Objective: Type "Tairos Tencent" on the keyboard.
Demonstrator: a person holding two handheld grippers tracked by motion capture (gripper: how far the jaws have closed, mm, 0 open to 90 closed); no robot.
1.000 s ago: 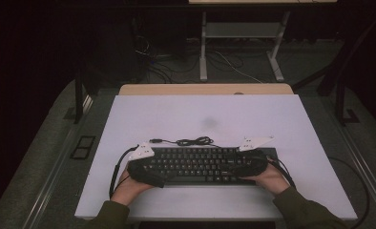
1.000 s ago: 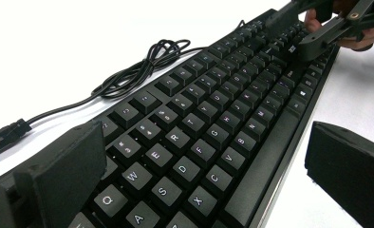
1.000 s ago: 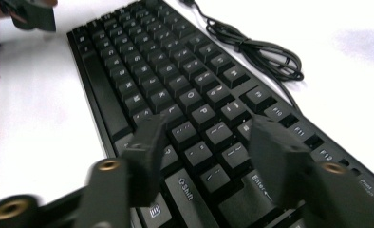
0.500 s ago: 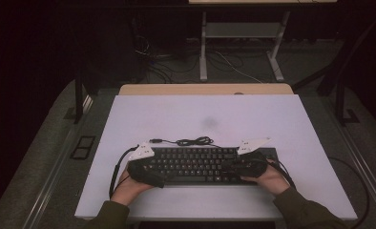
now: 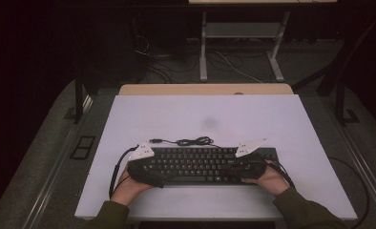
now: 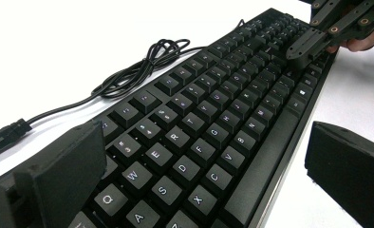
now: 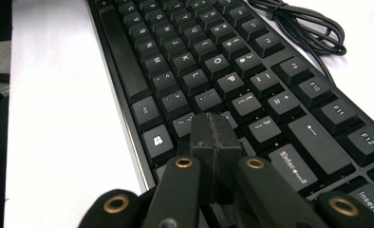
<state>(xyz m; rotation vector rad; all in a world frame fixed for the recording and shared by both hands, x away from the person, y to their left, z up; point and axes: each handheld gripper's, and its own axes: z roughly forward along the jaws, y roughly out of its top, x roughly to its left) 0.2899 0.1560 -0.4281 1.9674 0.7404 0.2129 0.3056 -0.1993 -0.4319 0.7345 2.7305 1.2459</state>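
Observation:
A black keyboard (image 5: 195, 164) lies on the white table top near the front edge, its coiled cable (image 5: 191, 141) behind it. My left gripper (image 5: 152, 172) is at the keyboard's left end. In the left gripper view its jaws stand wide apart, one at the keyboard's (image 6: 209, 123) far edge and one clear of the near edge: the left gripper (image 6: 204, 142) is open. My right gripper (image 7: 213, 137) has just been closing. Its jaws now meet with nothing between them, the tip just above the keys (image 7: 199, 57) at the right end. The right gripper (image 6: 313, 40) also shows far off.
The white top (image 5: 200, 109) stretches bare behind the keyboard, with a wooden edge (image 5: 205, 89) at its back. The cable's plug (image 6: 4, 135) lies on the table left of the coil. Dark floor with loose cables and a table frame (image 5: 238, 33) lies beyond.
The grey plate on the right gripper has shifted slightly toward the keyboard's middle. Both hands and the keyboard stay where they were.

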